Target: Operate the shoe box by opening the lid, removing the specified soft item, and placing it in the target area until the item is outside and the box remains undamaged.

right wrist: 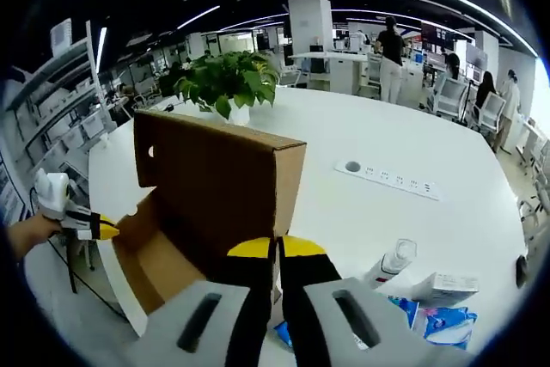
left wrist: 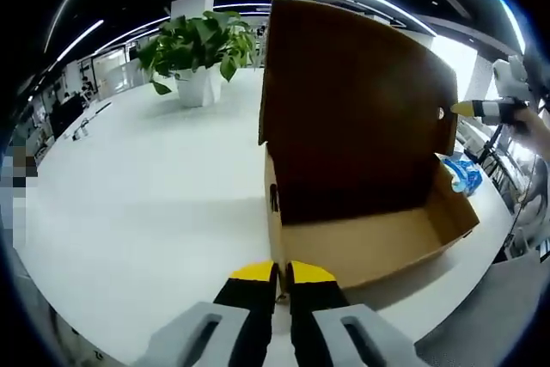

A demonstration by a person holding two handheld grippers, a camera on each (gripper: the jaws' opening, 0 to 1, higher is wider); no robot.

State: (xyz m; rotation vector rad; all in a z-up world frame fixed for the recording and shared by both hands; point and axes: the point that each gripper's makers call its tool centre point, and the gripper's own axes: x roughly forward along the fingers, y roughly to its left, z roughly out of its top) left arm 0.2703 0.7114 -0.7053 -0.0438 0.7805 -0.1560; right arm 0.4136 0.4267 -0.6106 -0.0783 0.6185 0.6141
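A brown cardboard shoe box (left wrist: 369, 247) stands open on the white table (left wrist: 155, 204), and the inside I can see holds nothing. Its lid (left wrist: 352, 100) stands upright. My left gripper (left wrist: 282, 276) is shut on the box's near wall at the corner. It also shows as the left gripper (right wrist: 105, 229) at the box's (right wrist: 159, 268) side. My right gripper (right wrist: 277, 251) is shut on the free edge of the lid (right wrist: 215, 186), and the right gripper (left wrist: 460, 110) touches that edge. A soft blue packet (left wrist: 461, 174) lies on the table outside the box, the blue packet (right wrist: 430, 320) by my right jaws.
A potted plant (left wrist: 199, 53) stands at the table's far side, the plant (right wrist: 228, 83) behind the box. A white bottle (right wrist: 391, 264), a small white carton (right wrist: 447, 285) and a power strip (right wrist: 387, 180) lie on the table (right wrist: 344, 204). People (right wrist: 391, 49) stand at desks beyond.
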